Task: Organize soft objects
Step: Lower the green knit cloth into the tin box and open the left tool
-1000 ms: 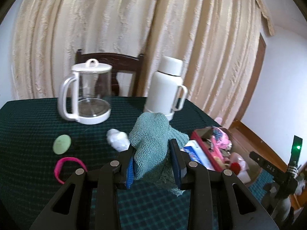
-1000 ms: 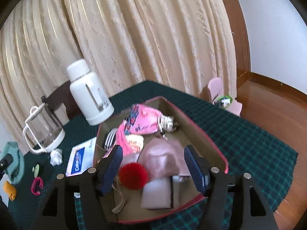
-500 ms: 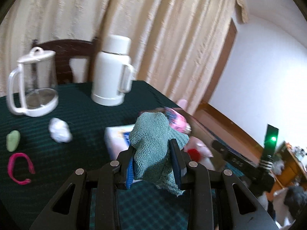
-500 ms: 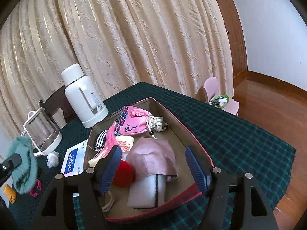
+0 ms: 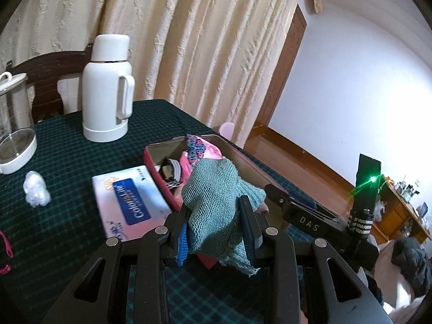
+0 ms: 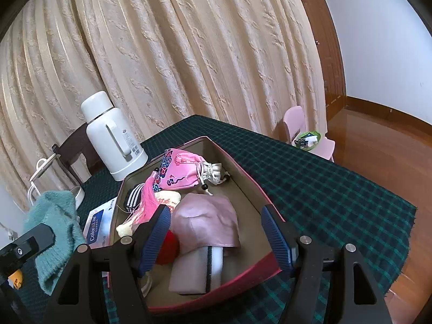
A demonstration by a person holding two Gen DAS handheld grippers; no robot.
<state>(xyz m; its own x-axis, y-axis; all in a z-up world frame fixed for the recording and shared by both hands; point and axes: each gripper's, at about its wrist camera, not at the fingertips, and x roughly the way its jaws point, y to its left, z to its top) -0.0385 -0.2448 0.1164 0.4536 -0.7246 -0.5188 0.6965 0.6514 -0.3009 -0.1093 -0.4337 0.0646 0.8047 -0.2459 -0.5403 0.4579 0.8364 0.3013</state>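
Knitwear, a green knit cloth (image 5: 213,205), sits clamped in our left gripper (image 5: 216,229) above the near edge of the red box (image 6: 243,271); our right gripper (image 6: 216,236) hangs wide, gripping nothing, over the box.

Your green knitted cloth (image 5: 213,202) covers the middle of the red box (image 5: 159,170), so you cannot see what lies there. The glass kettle (image 5: 13,124) is cut by the left edge, and the pink band (image 5: 5,245) too. In the right wrist view the red pompom (image 6: 168,247) is half hidden behind the right tool's (image 6: 216,239) finger. The things on the far shelf (image 5: 405,197) are too small to tell.
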